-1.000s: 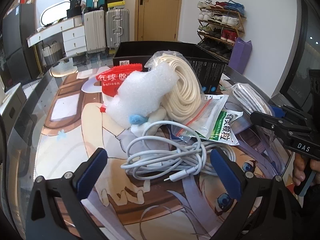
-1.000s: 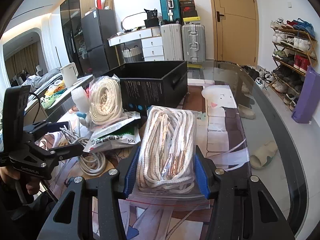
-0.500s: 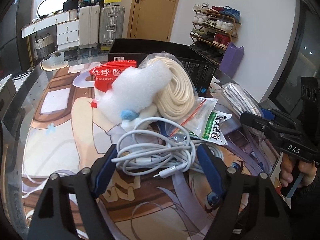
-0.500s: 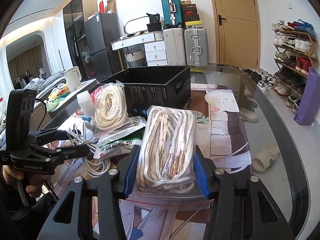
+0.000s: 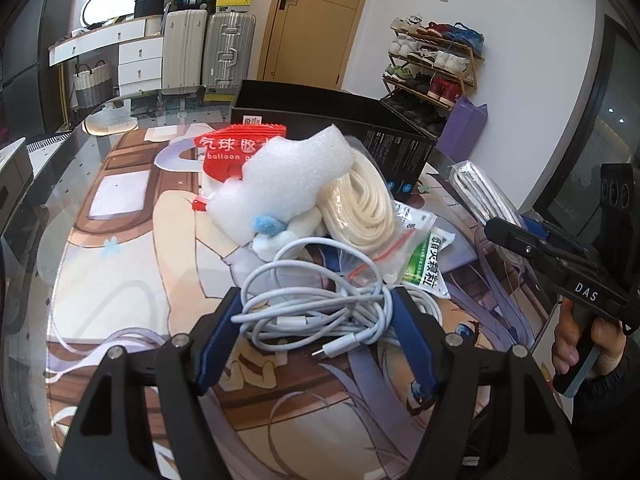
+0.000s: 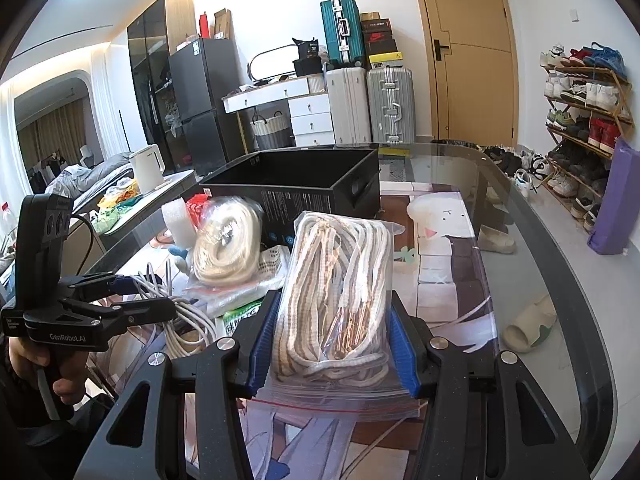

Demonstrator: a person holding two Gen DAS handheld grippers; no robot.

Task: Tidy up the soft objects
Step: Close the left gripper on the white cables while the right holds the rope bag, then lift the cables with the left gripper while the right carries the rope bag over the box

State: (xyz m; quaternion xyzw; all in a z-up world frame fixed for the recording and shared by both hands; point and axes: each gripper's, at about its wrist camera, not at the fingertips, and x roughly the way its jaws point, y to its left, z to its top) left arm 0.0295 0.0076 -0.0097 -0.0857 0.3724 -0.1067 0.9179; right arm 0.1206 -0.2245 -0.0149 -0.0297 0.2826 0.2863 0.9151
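My left gripper (image 5: 316,316) is shut on a tangle of white charging cables (image 5: 316,304) on the table mat. Behind it lie a white foam piece (image 5: 288,176), a bagged cream rope coil (image 5: 368,204), a red balloon packet (image 5: 236,148) and a green-and-white sachet (image 5: 424,264). My right gripper (image 6: 332,320) is shut on a zip bag of white and brown cords (image 6: 340,292); it also shows in the left wrist view (image 5: 516,236). An open black box (image 6: 304,184) stands behind the pile.
The glass table's curved edge (image 6: 560,272) runs along the right, with a slipper (image 6: 528,324) on the floor below. Suitcases (image 6: 368,100), a white dresser, a fridge and a shoe rack (image 6: 584,96) stand around the room.
My left gripper has moved forward and closed its fingers onto the cable tangle. The right gripper has kept its hold on the bag of cords and barely moved.
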